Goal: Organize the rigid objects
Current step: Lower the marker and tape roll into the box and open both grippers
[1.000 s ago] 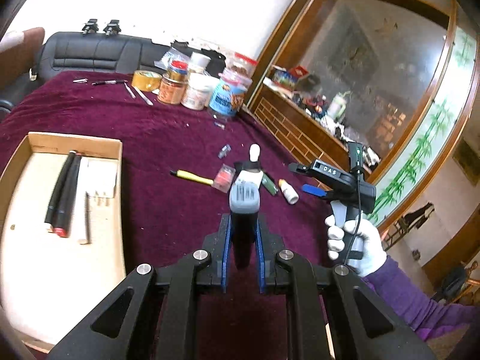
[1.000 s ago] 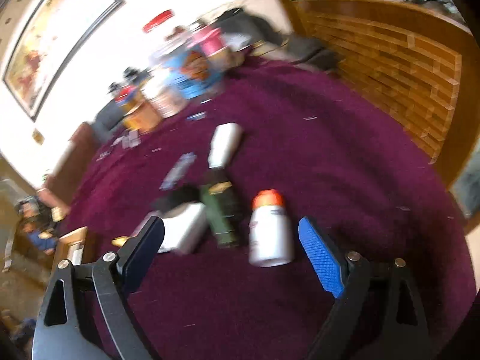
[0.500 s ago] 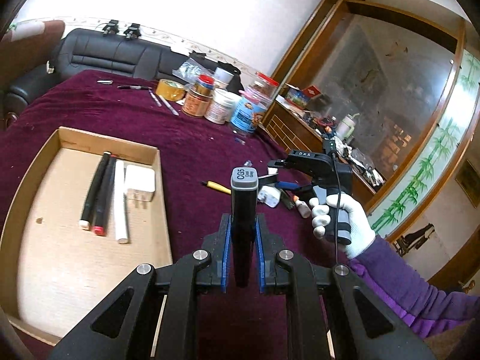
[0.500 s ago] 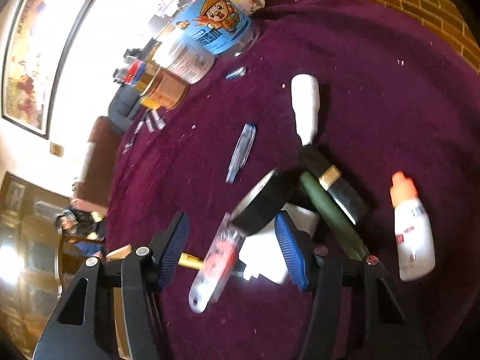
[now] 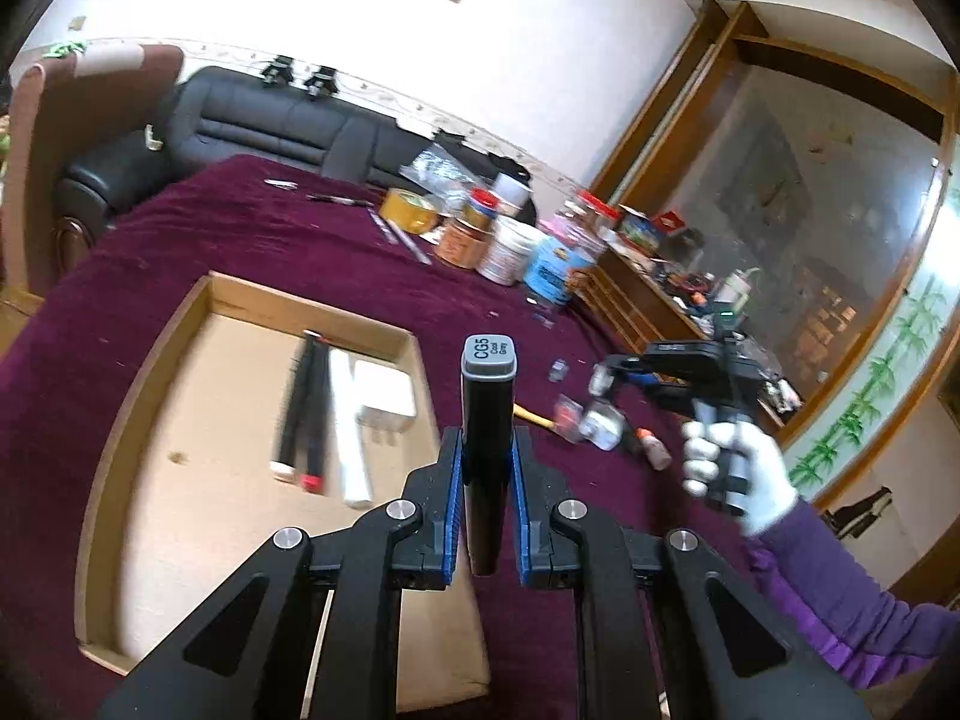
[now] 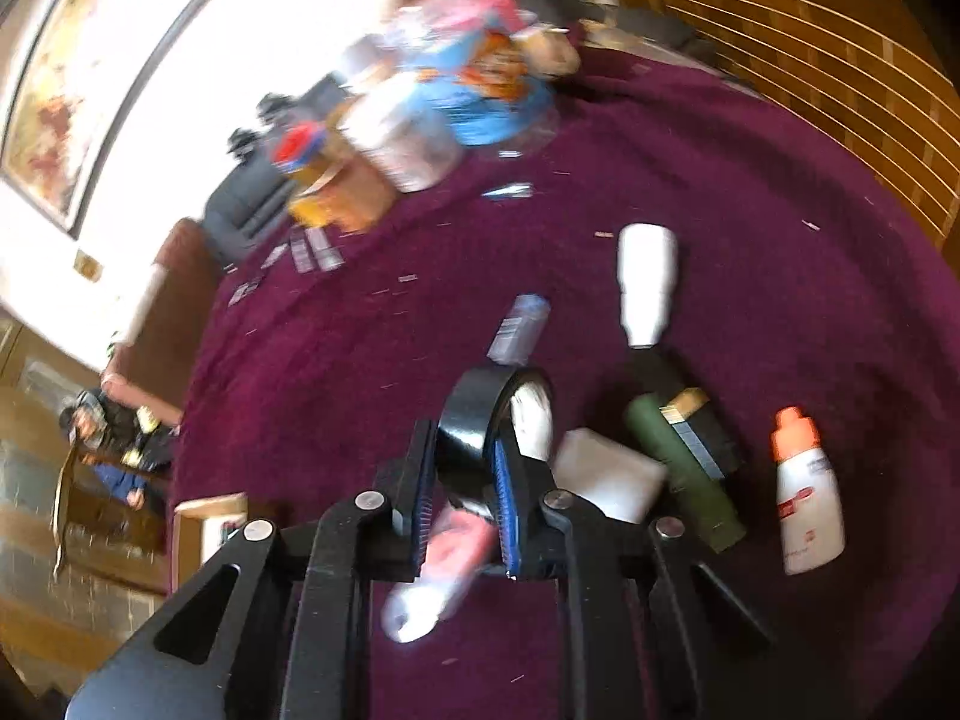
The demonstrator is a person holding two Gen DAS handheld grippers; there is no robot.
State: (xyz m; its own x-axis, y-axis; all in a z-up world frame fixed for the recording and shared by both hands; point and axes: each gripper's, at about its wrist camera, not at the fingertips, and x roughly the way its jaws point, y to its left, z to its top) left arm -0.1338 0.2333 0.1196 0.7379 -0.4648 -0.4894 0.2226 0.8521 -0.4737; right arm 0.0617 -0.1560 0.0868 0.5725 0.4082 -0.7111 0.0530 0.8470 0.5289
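While our left tool (image 5: pixel 486 498) stays clamped tight on the dark marker (image 5: pixel 487 420), the risk nearest us is a slip: the pads hold it low on its barrel, with most of its length and the grey "CG5" cap standing out past the jaws, so a quick swing toward the cardboard tray (image 5: pixel 150 372) could lever it loose. It sits just over the tray's near right corner, above the maroon counter (image 5: pixel 240 228).

Our right tool (image 6: pixel 462 480) has just been closing, and its jaws now pinch one wall of the black tape roll (image 6: pixel 480 414), one pad outside the ring and one inside it. That is a thin, curved bite; we judge the roll could pivot or drop as it is lifted. A clear packet with a red insert (image 6: pixel 450 552) lies under the jaws and might be dragged along.

Beyond the roll lie a white block (image 6: pixel 606 480), a green tube (image 6: pixel 678 468) and a white bottle with an orange cap (image 6: pixel 804 498), close enough to be knocked.

Farther off, the tray already holds two dark markers (image 5: pixel 300 414), a white stick (image 5: pixel 345 420) and a white plug adapter (image 5: pixel 384 390), laid side by side; the picture is blurred there. Jars (image 5: pixel 504 240) stand at the far counter edge.
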